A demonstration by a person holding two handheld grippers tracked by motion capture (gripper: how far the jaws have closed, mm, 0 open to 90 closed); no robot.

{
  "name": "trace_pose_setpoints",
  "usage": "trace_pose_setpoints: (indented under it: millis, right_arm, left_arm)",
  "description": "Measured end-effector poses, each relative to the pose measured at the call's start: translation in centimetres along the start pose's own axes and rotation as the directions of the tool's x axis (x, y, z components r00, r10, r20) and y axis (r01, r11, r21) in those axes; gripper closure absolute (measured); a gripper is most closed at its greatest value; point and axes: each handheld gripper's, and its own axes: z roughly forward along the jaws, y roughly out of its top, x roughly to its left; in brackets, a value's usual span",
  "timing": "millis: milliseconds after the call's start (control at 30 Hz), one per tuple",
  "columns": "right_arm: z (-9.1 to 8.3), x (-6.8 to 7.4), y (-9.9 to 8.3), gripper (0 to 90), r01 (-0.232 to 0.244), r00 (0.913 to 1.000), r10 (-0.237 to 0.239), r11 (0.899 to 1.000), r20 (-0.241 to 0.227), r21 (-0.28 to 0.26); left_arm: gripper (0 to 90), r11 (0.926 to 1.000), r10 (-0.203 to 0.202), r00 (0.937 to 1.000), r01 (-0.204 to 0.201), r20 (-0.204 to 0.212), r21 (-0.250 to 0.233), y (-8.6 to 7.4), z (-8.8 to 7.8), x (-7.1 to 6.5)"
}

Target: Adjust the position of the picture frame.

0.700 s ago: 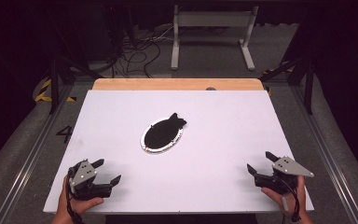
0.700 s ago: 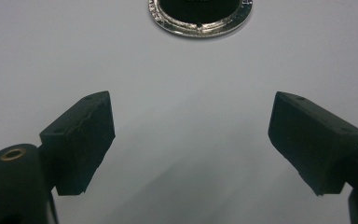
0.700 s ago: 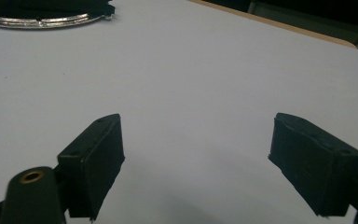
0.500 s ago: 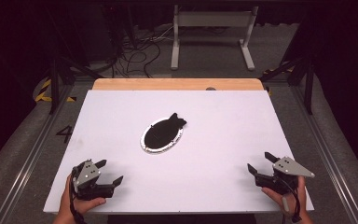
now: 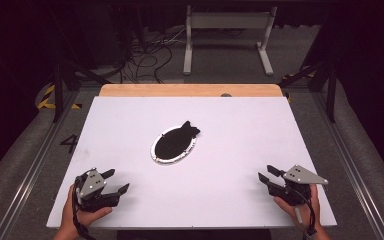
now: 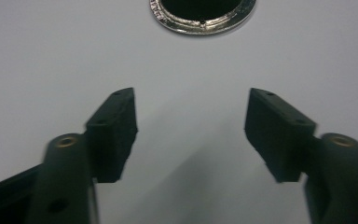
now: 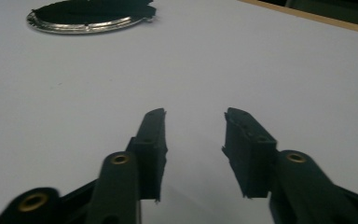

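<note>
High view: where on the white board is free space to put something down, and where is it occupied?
The white board is mostly bare: wide patches left and right of the oval dish, and the far strip before the wooden edge. The near middle, between the left tongs and right tongs, is free too. Only the centre and the near corners are occupied.

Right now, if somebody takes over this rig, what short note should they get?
Left claw: open, holding nothing, low at the near left of the white table.
Right claw: open, holding nothing, at the near right.
The oval metal-rimmed dish with a black thing in it lies at the table's middle, apart from both claws.
Done: nothing visible. Left: reaching and gripping the dish, probably.
</note>
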Motion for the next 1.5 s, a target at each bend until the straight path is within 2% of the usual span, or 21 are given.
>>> trace_pose_setpoints:
  millis: [33, 67, 133, 267, 333, 400, 500, 567, 733, 833, 867, 933, 1067, 1200, 1233, 1267, 1300, 1367, 1400, 1500]
  right_arm:
    - [0.1, 0.2, 0.1, 66.0, 0.012, 0.9999, -0.012, 1.000, -0.011, 0.001]
    - [0.4, 0.4, 0.3, 71.7, 0.034, 0.9991, -0.034, 0.999, -0.027, 0.014]
    - [0.9, 0.7, 0.7, 80.7, 0.041, 0.9978, -0.040, 0.999, -0.053, 0.019]
    - [1.5, 1.1, 1.5, 89.3, 0.068, 0.9947, -0.066, 0.997, -0.080, 0.030]
    - [1.6, 1.1, 1.7, 90.0, 0.076, 0.9938, -0.073, 0.997, -0.084, 0.031]
    - [2.1, 1.1, 2.5, 90.0, 0.087, 0.9923, -0.084, 0.995, -0.091, 0.038]
    - [3.0, 0.7, 3.8, 90.0, 0.081, 0.9927, -0.077, 0.996, -0.093, 0.034]
    - [3.8, 0.4, 4.8, 90.0, 0.073, 0.9929, -0.070, 0.997, -0.096, 0.022]
    - [5.8, -0.1, 7.4, 90.0, 0.088, 0.9916, -0.087, 0.996, -0.095, -0.001]
    - [7.5, -0.2, 9.1, 90.0, 0.115, 0.9880, -0.115, 0.993, -0.103, -0.007]
    - [8.6, -0.1, 9.9, 90.0, 0.118, 0.9875, -0.117, 0.993, -0.106, 0.003]
    - [9.2, -0.1, 10.4, 90.0, 0.124, 0.9870, -0.122, 0.992, -0.104, 0.007]
    - [11.5, -0.3, 12.2, 90.0, 0.102, 0.9877, -0.101, 0.995, -0.120, 0.009]
    - [13.7, -0.3, 13.3, 90.0, 0.073, 0.9878, -0.069, 0.997, -0.140, 0.022]
    - [14.2, -0.2, 13.5, 90.0, 0.079, 0.9872, -0.074, 0.996, -0.141, 0.030]
    - [14.7, -0.1, 13.6, 90.0, 0.076, 0.9874, -0.070, 0.996, -0.142, 0.035]
    - [14.7, -0.1, 13.6, 90.0, 0.076, 0.9874, -0.070, 0.996, -0.142, 0.035]
    - [15.6, 0.2, 13.8, 90.0, 0.086, 0.9850, -0.079, 0.996, -0.153, 0.038]
    - [16.5, 0.4, 13.9, 90.0, 0.079, 0.9853, -0.070, 0.996, -0.156, 0.053]
    - [17.3, 0.6, 14.0, 90.0, 0.082, 0.9844, -0.071, 0.995, -0.161, 0.064]
  left_arm:
    - [42.3, 0.9998, 0.013, 0.9999, -0.013, 0.000, 0.012, 0.3, 0.1, 0.0]
    - [51.5, 0.9999, 0.012, 0.9999, -0.012, -0.002, 0.012, 0.4, 0.1, 0.0]
    - [66.1, 1.0000, -0.007, 1.0000, 0.007, 0.002, -0.001, 0.8, 0.0, 0.4]
    - [83.5, 1.0000, -0.005, 1.0000, 0.005, 0.000, 0.008, 1.3, 0.2, 0.8]
    - [90.0, 0.9999, -0.008, 1.0000, 0.008, 0.005, 0.007, 1.5, 0.3, 0.9]
    - [90.0, 0.9998, -0.018, 0.9998, 0.018, 0.009, 0.012, 2.0, 0.7, 1.1]
    - [90.0, 0.9994, -0.030, 0.9993, 0.030, 0.021, 0.020, 2.7, 1.3, 1.1]
    - [90.0, 0.9995, -0.020, 0.9994, 0.020, 0.028, 0.026, 3.3, 1.8, 1.0]
    - [90.0, 0.9999, -0.008, 0.9978, 0.007, 0.066, 0.013, 4.9, 3.4, 1.0]
    - [90.0, 0.9999, 0.006, 0.9980, -0.007, 0.063, 0.009, 5.6, 4.3, 1.2]
    - [90.0, 0.9999, -0.007, 0.9976, 0.006, 0.069, 0.009, 5.9, 5.0, 1.4]
    - [90.0, 0.9999, -0.012, 0.9974, 0.011, 0.071, 0.012, 6.1, 5.2, 1.5]
    - [90.0, 0.9994, -0.034, 0.9957, 0.034, 0.086, 0.005, 6.6, 6.0, 1.8]
    - [90.0, 0.9987, -0.050, 0.9937, 0.049, 0.100, 0.014, 6.9, 6.7, 1.9]
    - [90.0, 0.9984, -0.055, 0.9924, 0.054, 0.110, 0.019, 6.9, 6.9, 1.7]
    - [90.0, 0.9989, -0.043, 0.9931, 0.041, 0.109, 0.021, 7.0, 6.9, 1.6]
    - [90.0, 0.9989, -0.043, 0.9931, 0.041, 0.109, 0.021, 7.0, 6.9, 1.6]
    - [90.0, 0.9989, -0.041, 0.9919, 0.038, 0.121, 0.027, 7.0, 7.0, 1.4]
    - [90.0, 0.9992, -0.031, 0.9920, 0.027, 0.123, 0.029, 7.0, 7.0, 1.2]
    - [90.0, 0.9993, -0.024, 0.9919, 0.021, 0.124, 0.032, 6.9, 7.0, 1.1]
